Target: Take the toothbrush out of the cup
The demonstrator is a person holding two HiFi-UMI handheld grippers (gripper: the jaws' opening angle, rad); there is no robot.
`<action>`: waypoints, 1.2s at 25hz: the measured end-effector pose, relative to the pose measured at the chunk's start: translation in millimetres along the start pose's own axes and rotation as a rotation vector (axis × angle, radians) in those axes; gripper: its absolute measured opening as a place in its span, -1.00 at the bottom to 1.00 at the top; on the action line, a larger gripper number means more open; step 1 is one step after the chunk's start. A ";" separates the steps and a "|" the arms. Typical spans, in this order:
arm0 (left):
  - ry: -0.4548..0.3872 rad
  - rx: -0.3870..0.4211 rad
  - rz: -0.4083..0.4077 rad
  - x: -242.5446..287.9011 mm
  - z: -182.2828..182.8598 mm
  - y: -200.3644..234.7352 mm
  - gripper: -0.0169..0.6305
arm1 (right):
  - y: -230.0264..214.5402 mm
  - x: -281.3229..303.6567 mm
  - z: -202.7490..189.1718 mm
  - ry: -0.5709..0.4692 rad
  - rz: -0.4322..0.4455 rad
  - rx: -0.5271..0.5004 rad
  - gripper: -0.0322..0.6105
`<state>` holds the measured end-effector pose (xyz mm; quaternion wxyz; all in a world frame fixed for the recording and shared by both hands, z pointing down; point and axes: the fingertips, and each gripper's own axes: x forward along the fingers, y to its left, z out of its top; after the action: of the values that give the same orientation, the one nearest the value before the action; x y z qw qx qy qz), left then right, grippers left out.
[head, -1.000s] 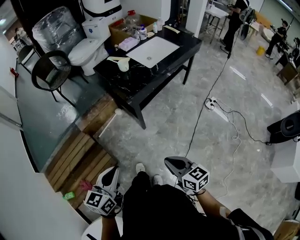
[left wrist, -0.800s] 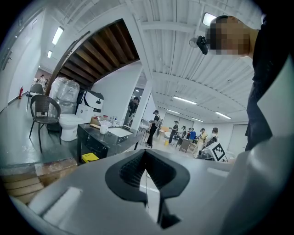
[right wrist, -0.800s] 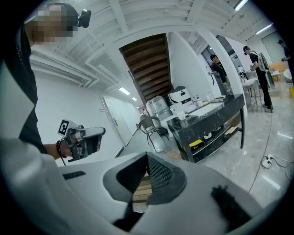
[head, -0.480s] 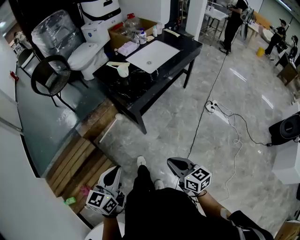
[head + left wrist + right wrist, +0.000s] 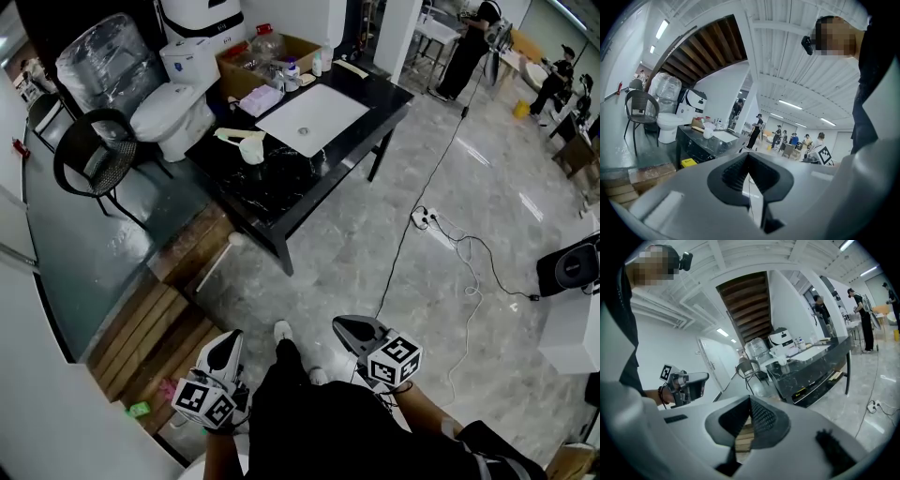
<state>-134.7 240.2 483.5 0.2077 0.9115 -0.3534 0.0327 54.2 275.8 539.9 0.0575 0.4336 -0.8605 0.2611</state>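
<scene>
A white cup (image 5: 251, 149) stands on the black table (image 5: 281, 192) beside the white sink basin (image 5: 311, 113), far ahead of me. A pale toothbrush (image 5: 231, 136) leans out of the cup to the left. The cup (image 5: 708, 133) also shows small in the left gripper view, and as a white shape (image 5: 780, 356) in the right gripper view. My left gripper (image 5: 228, 340) and right gripper (image 5: 350, 326) are held low near my body, well short of the table. Both have their jaws closed together with nothing between them.
A toilet (image 5: 165, 103), a wrapped bundle and a black wire chair (image 5: 86, 156) stand left of the table. A cardboard box (image 5: 274, 52) with bottles sits at the table's far end. Wooden planks (image 5: 155, 319) lie at the left, and a power strip and cable (image 5: 434, 226) at the right. People stand far back.
I have stepped a little closer to the table, which sits slightly lower and more to the right in view. Both grippers stay low by my body, still shut.
</scene>
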 end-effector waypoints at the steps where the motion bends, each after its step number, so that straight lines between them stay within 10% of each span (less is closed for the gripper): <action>1: 0.002 -0.006 0.002 4.4 3.8 7.0 -0.92 | -1.5 7.3 4.0 0.003 0.001 0.000 -0.86; 30: -0.046 -0.039 -0.085 64.4 82.4 165.9 -0.92 | -16.0 143.4 103.6 -0.003 -0.088 -0.030 -0.86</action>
<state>-202.9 56.4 480.7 0.2186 0.9219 -0.3198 -0.0040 -8.8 113.5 504.2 0.0742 0.4705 -0.8445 0.2449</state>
